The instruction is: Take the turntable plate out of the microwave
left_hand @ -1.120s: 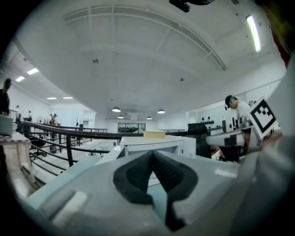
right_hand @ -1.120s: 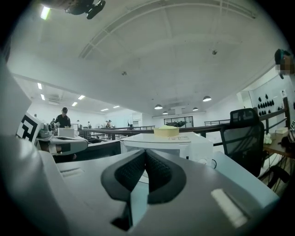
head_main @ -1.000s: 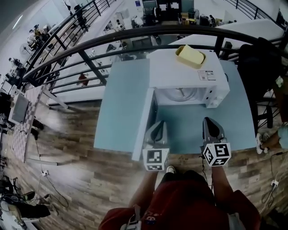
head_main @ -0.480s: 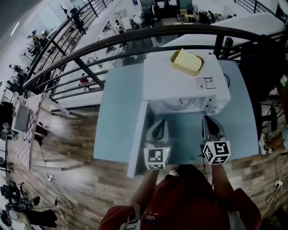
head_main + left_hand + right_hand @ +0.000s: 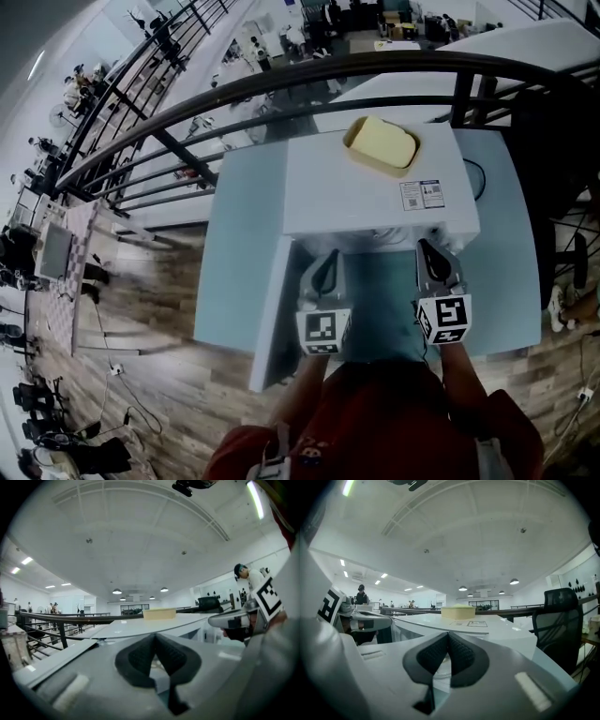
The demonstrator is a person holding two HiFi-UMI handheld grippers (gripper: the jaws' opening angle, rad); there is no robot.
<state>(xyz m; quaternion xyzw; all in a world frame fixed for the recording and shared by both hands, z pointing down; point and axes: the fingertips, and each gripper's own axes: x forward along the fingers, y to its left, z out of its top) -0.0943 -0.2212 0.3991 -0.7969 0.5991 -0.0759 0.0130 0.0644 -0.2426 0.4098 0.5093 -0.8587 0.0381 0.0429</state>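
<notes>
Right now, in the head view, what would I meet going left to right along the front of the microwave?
wooden floor → open microwave door → left gripper → right gripper

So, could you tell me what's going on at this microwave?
A person holds a gripper in each hand in front of a white microwave on a light blue table. Its door is swung open to the left. The left gripper and right gripper point at the opening, fingers shut and empty. The turntable plate, just glimpsed inside, is not yet gripped. A yellow container sits on top.
</notes>
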